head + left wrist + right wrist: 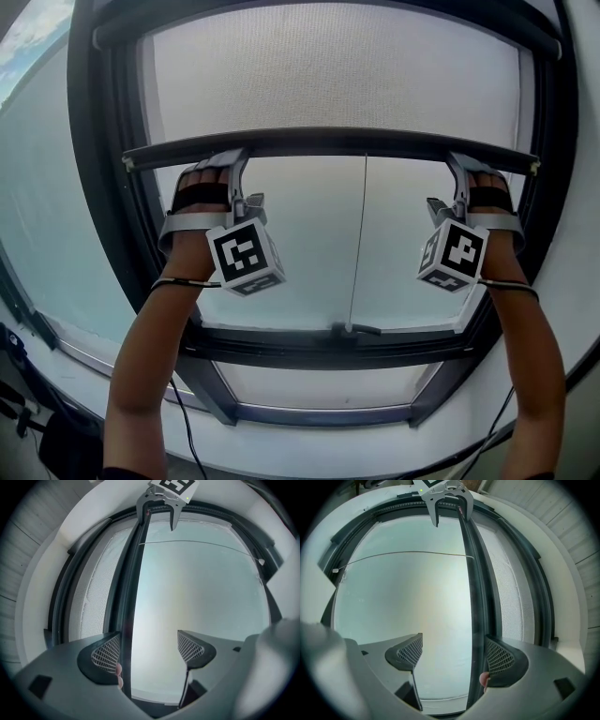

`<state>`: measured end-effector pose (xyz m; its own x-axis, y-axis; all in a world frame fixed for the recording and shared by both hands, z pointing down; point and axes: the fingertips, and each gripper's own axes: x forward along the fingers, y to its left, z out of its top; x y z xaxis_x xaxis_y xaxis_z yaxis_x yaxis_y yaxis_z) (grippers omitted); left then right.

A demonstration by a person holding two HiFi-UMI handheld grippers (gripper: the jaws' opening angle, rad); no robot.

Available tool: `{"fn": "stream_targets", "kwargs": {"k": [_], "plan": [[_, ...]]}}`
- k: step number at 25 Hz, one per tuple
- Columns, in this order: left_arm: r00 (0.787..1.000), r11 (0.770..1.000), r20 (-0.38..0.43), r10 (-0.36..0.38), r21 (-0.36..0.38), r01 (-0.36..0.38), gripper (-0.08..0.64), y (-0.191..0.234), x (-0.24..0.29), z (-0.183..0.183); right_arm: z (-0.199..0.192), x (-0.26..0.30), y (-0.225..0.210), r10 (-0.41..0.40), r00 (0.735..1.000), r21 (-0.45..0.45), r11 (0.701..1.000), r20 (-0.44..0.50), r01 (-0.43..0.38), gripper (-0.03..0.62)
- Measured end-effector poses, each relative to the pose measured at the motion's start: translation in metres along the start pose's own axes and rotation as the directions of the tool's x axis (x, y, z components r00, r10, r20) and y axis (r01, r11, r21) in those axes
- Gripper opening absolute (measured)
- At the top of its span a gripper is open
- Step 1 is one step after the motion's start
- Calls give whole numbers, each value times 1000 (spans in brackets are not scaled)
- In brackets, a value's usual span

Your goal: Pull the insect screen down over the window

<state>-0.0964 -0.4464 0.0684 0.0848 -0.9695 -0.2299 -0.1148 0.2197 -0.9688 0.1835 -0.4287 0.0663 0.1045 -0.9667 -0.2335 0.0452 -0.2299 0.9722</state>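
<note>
Window frame (94, 187) surrounds the insect screen (328, 66); left gripper (150, 649) and right gripper (454, 654) stand wide open, each with one jaw against the screen bar (328, 142).

Bright, diffuse daylight enters through the window pane (281, 253), leaving the dark frame (94, 141) backlit and nearly featureless. Fisheye distortion bows straight edges toward 3 and 9 o'clock. Both gripper views have black vignetted corners and soft-focus jaws.

Left gripper (233, 167) at centre left, right gripper (460, 171) at centre right; both raised, jaws apart.
</note>
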Motion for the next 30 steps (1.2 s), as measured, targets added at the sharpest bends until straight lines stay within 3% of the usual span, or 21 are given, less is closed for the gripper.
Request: {"fn": "stream_targets", "kwargs": {"k": [10,16,25,30], "plan": [[999,999,-9,-41,9,41,367,-45,-12,-7,2,-13,45,72,997,-4,997,3,-72,394],[983,983,-27,-182,-6,182,367,-44,-21,-7,4,-23,47,214,977,35,976,5,-214,393],[954,955,-26,-298,0,298,367,-62,-34,-11,5,-36,65,336,942,11,942,-7,-336,393],[961,962,-36,-273,9,274,367,-72,-34,-12,5,-37,75,328,945,12,945,1,-328,393]]}}
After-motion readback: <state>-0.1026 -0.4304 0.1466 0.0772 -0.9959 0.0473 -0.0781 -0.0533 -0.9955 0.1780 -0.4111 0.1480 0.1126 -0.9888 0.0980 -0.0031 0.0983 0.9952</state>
